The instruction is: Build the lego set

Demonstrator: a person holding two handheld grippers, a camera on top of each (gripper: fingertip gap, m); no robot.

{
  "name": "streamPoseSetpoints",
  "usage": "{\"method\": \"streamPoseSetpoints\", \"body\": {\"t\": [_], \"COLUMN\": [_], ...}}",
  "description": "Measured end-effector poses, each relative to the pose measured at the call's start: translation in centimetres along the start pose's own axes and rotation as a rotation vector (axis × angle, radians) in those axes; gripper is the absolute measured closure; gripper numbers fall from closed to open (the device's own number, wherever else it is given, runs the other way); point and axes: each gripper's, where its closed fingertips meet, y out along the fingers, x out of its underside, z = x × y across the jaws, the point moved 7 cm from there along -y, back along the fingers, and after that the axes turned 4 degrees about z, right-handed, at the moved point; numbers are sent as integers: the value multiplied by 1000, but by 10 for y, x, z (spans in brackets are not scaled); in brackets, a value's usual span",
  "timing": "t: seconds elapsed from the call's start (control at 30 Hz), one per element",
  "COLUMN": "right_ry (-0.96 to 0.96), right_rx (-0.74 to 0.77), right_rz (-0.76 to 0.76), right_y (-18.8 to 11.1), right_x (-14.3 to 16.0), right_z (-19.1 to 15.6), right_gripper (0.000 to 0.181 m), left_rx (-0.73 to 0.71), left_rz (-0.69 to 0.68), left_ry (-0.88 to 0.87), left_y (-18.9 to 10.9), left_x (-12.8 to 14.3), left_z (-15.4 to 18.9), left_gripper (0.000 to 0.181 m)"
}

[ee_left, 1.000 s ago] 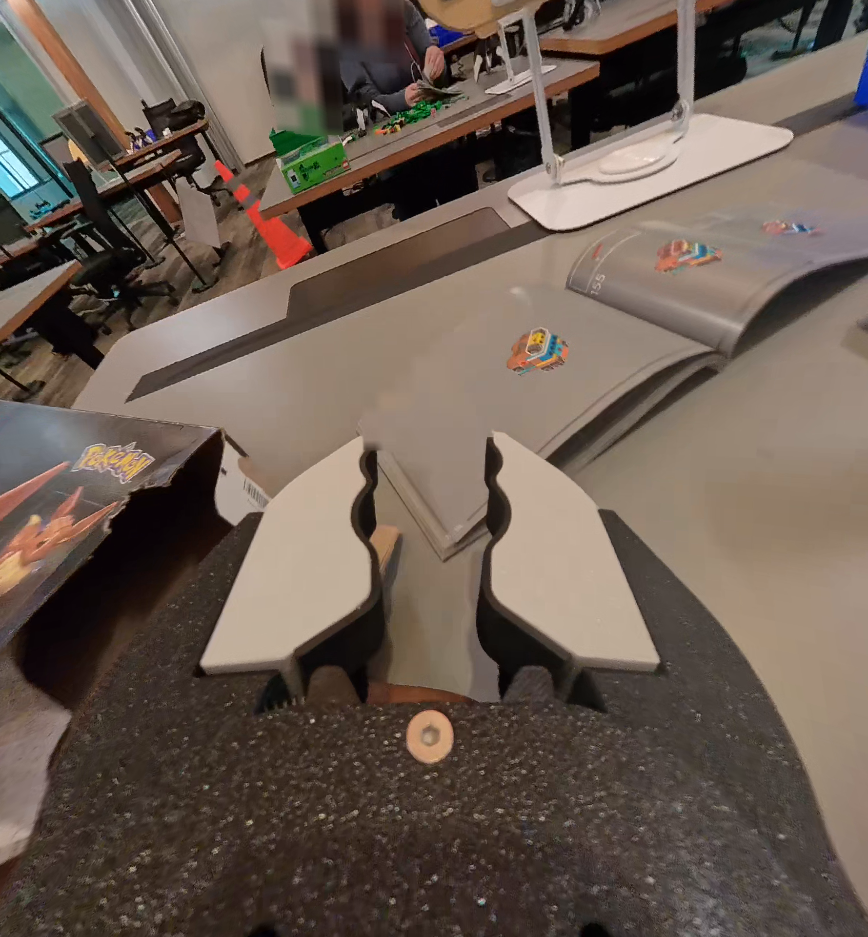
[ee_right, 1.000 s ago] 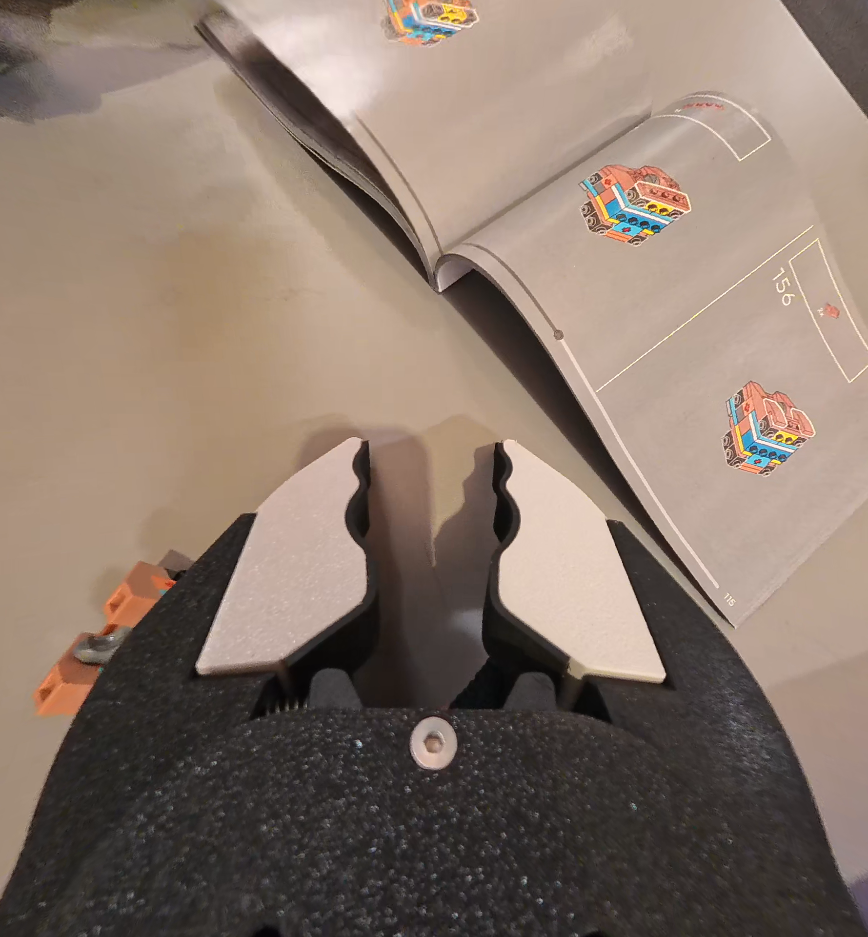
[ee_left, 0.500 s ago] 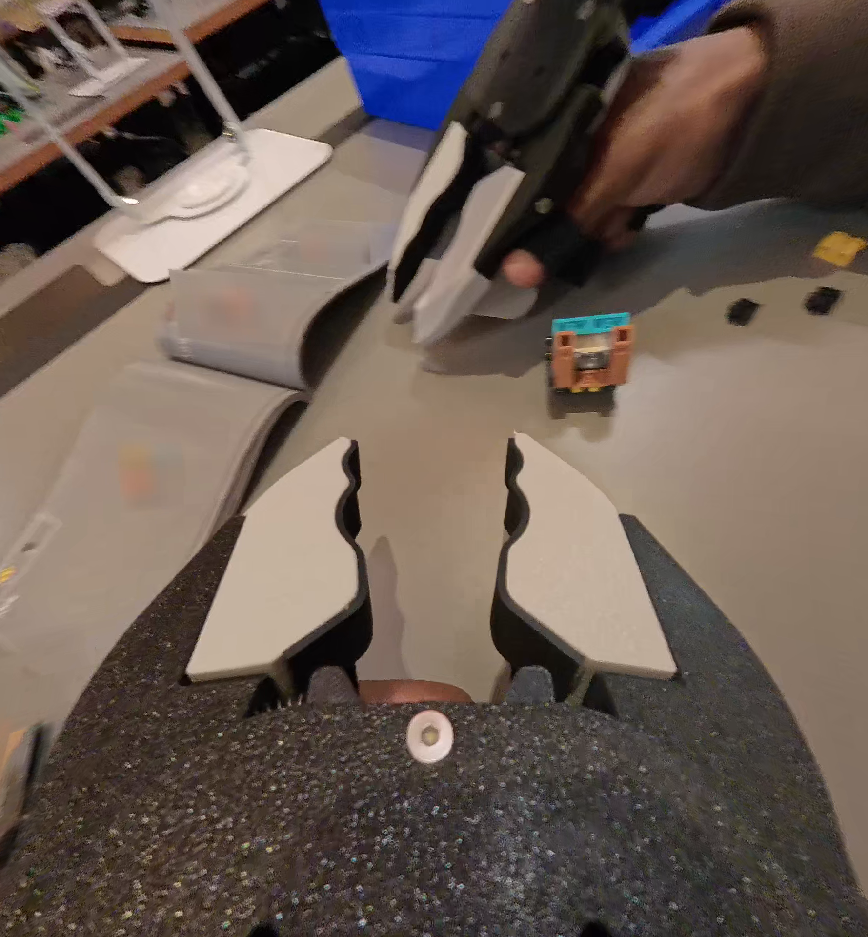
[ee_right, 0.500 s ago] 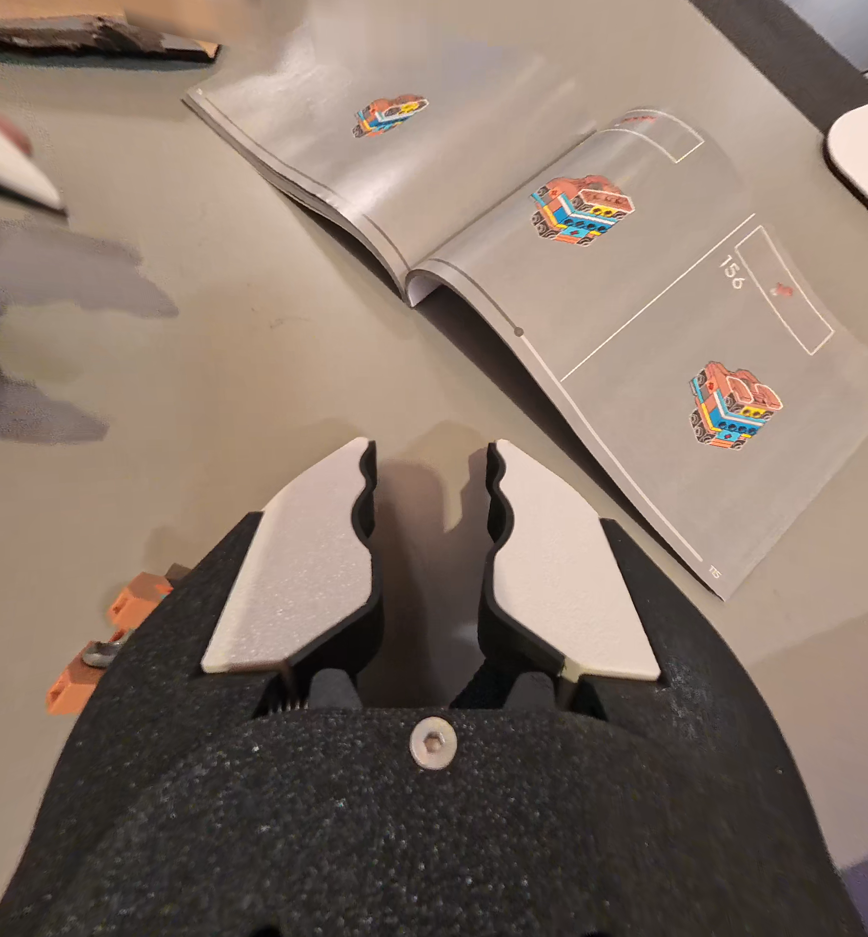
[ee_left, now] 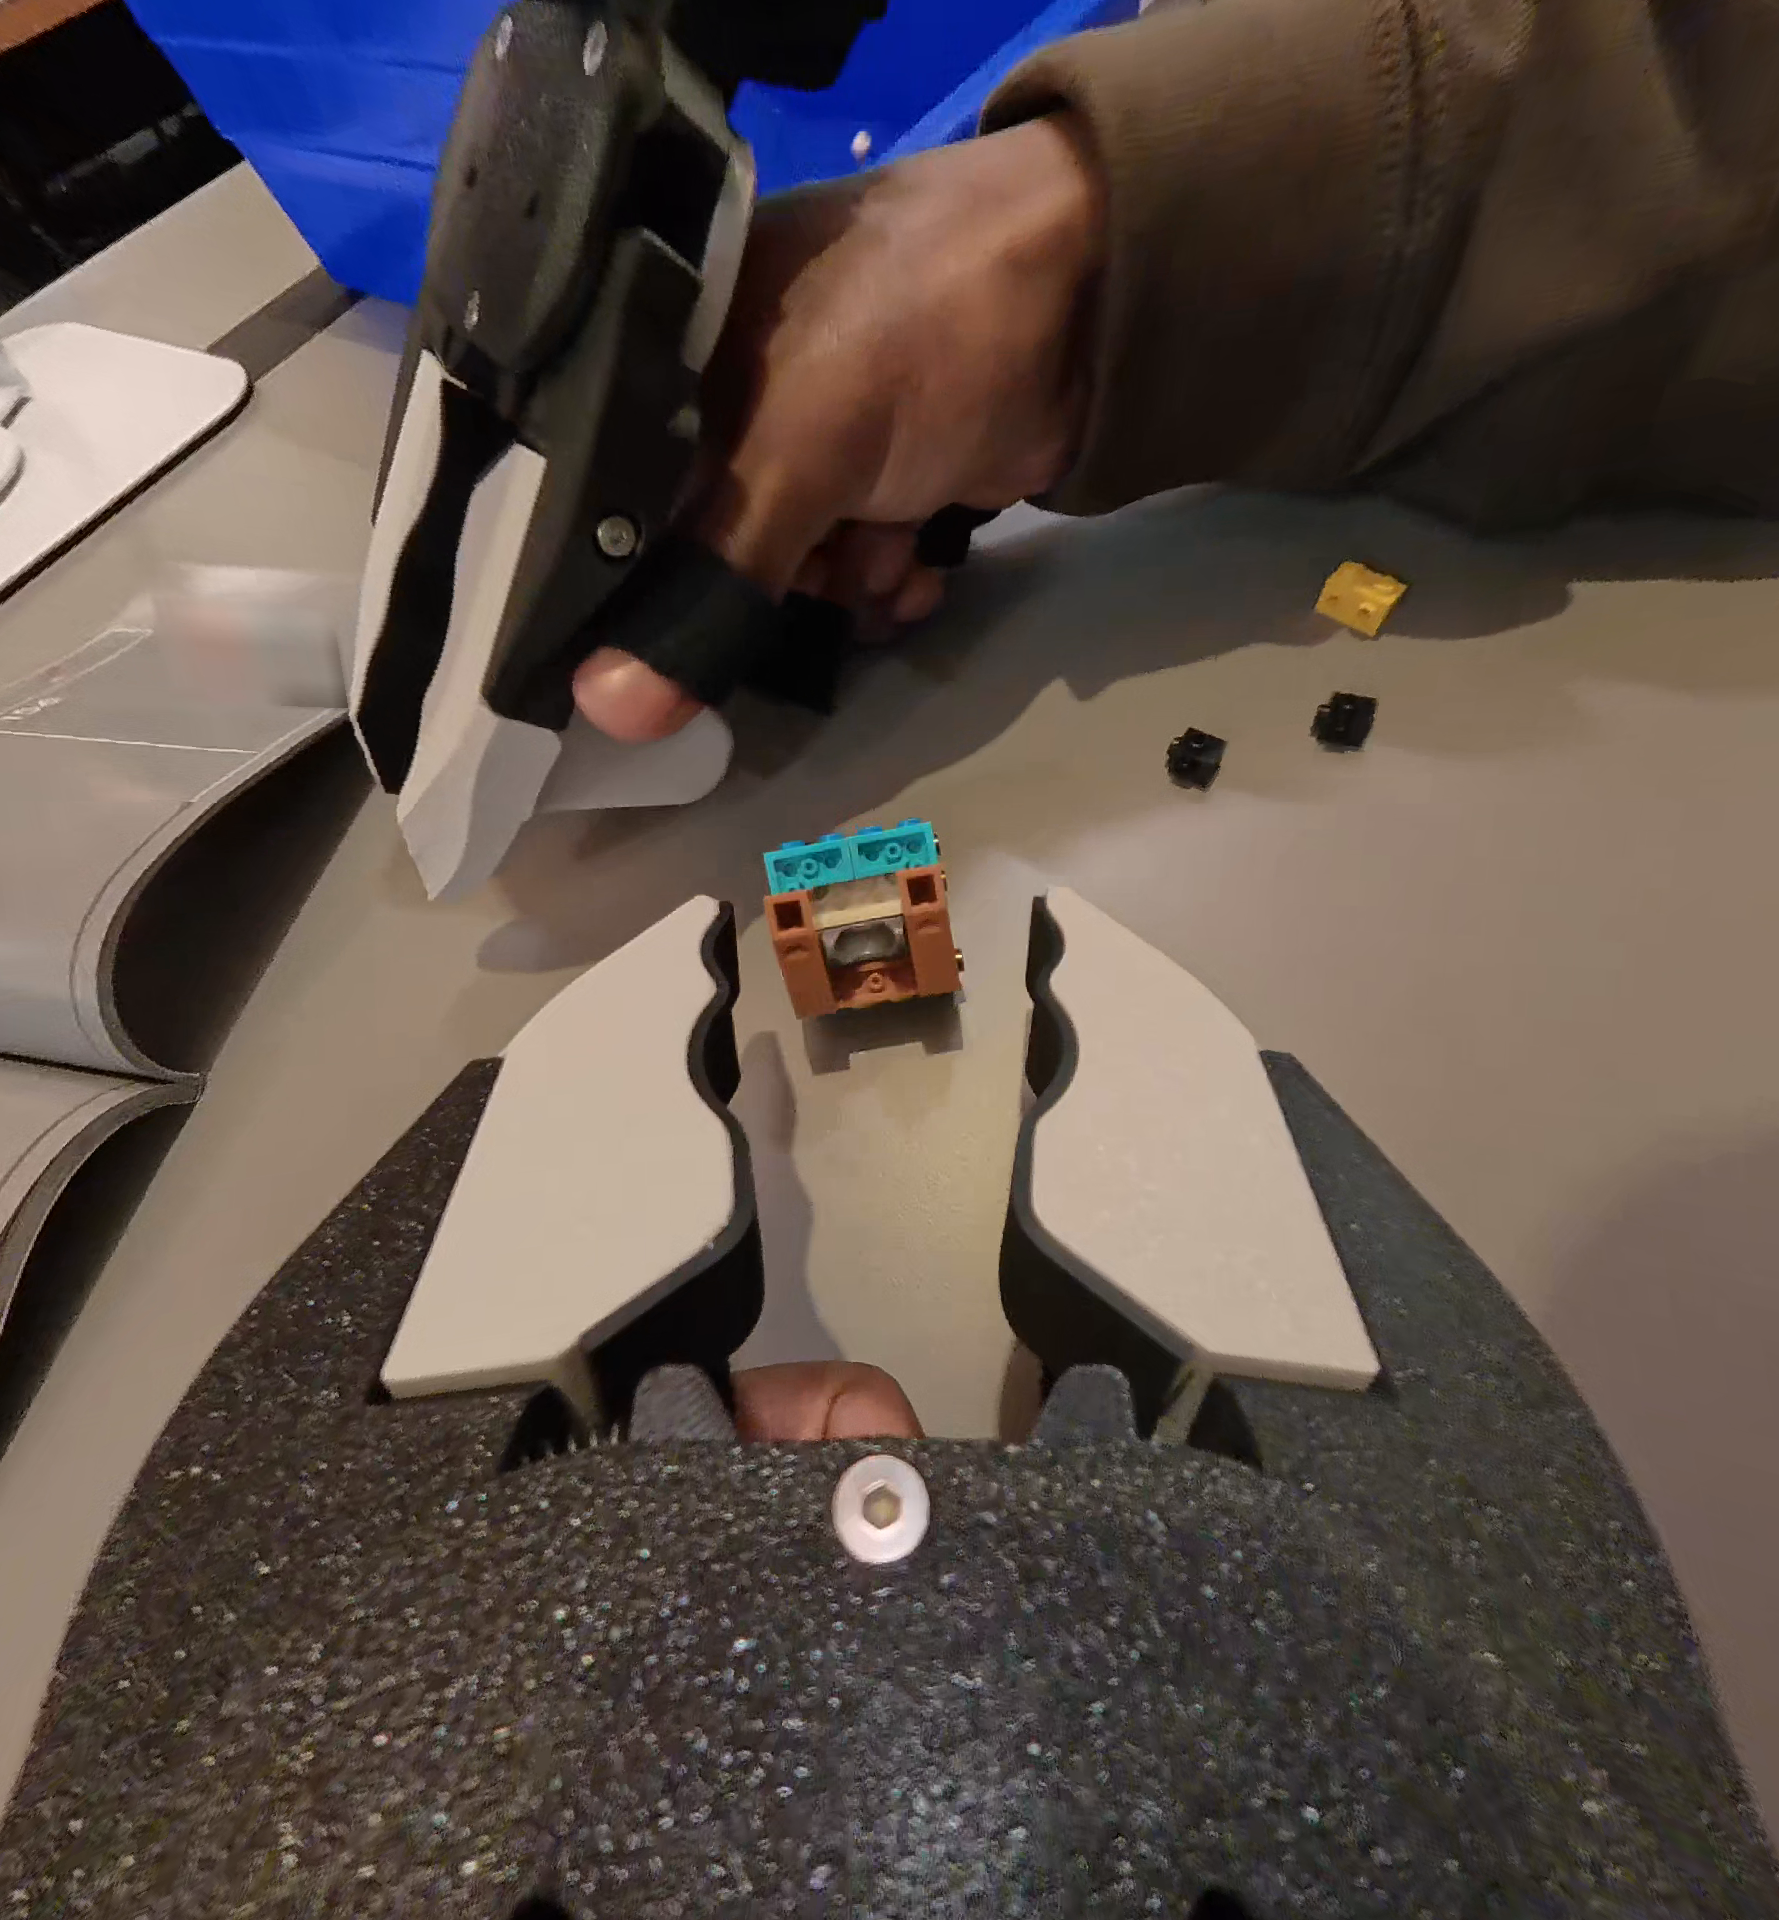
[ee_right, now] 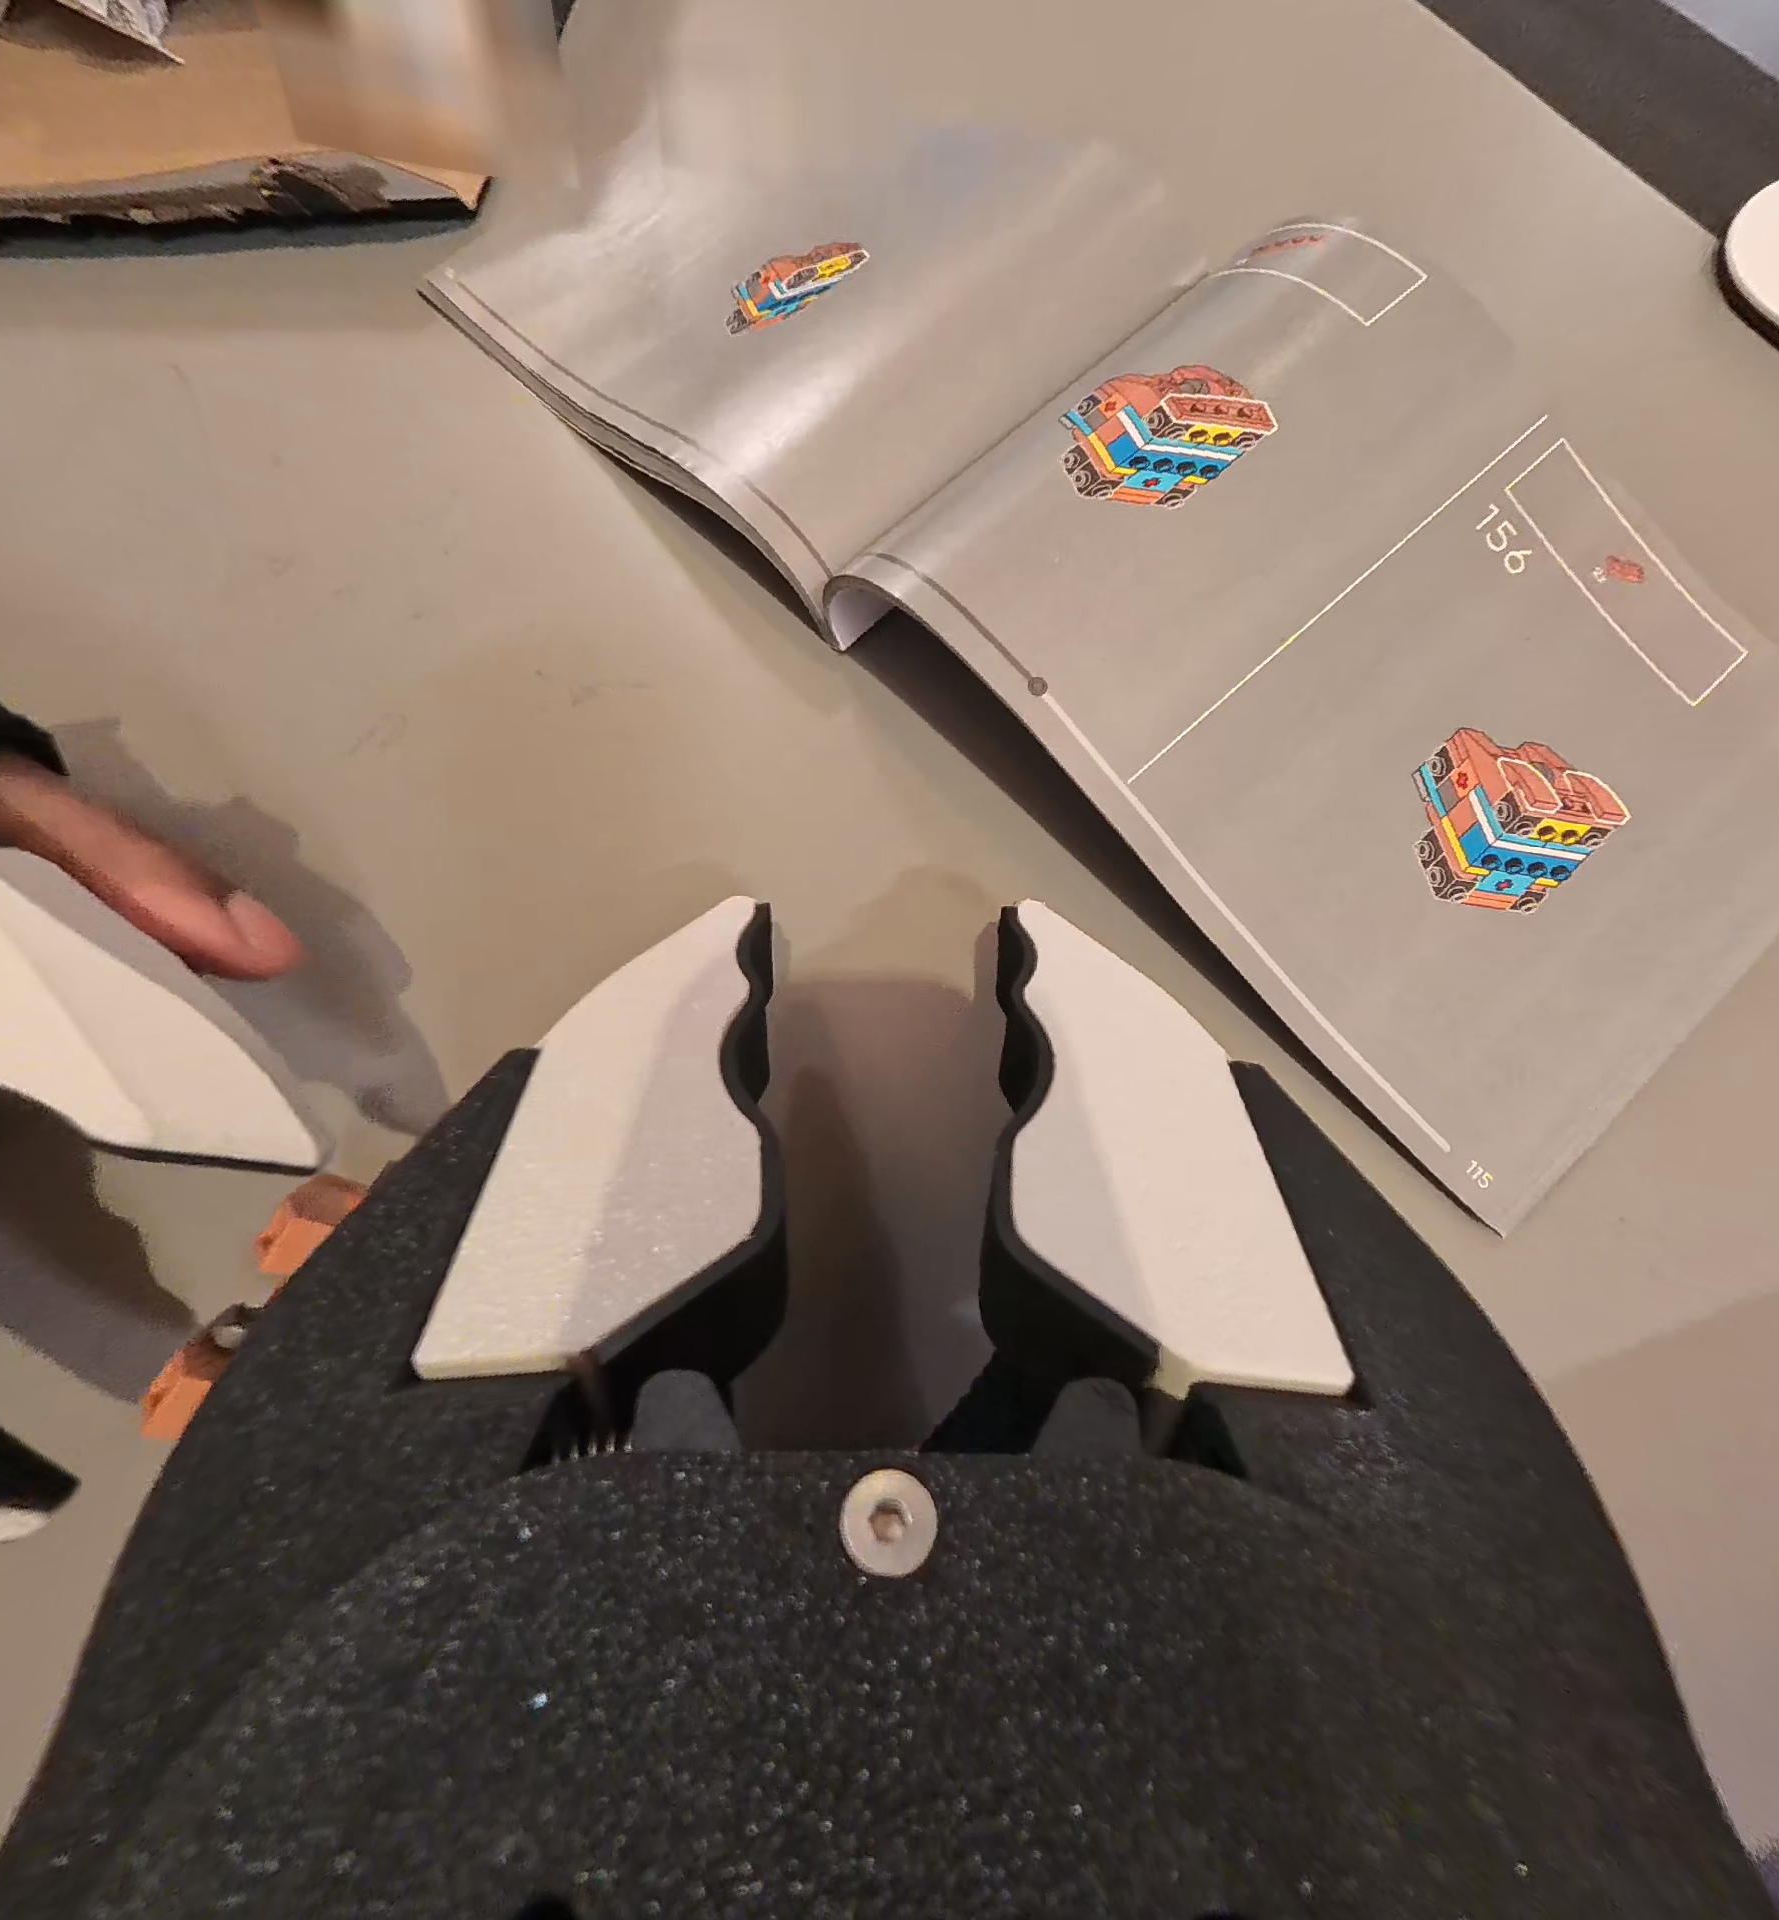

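Lego assembly [ee_left: 864, 935] sits before the booklet's [ee_left: 85, 862] right.

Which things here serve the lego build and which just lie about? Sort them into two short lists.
For the build:
- brown and teal lego assembly, standing just ahead of the open left hand-held gripper
- open instruction booklet
- yellow piece
- two small black pieces
- right hand-held gripper, open and empty

Lying about:
- white stand base
- torn cardboard
- blue bin

Each tool [ee_left: 877, 940] has grey fingers, speckled black body, silver screw; brown sleeve [ee_left: 1436, 239].
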Motion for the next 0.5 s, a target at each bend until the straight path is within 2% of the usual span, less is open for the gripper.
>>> {"method": "streamPoseSetpoints", "body": {"t": [0.3, 0.5], "right_ry": [18, -4], "right_rx": [-11, -49], "right_rz": [14, 63], "right_y": [-1, -10], "right_x": [0, -2], "right_z": [1, -2], "right_gripper": [140, 137], "left_rx": [-45, -3], "left_rz": [-171, -174], "left_ry": [41, 46], "left_y": [16, 18], "left_x": [8, 7], "left_z": [-1, -6], "left_gripper": [135, 141]}}
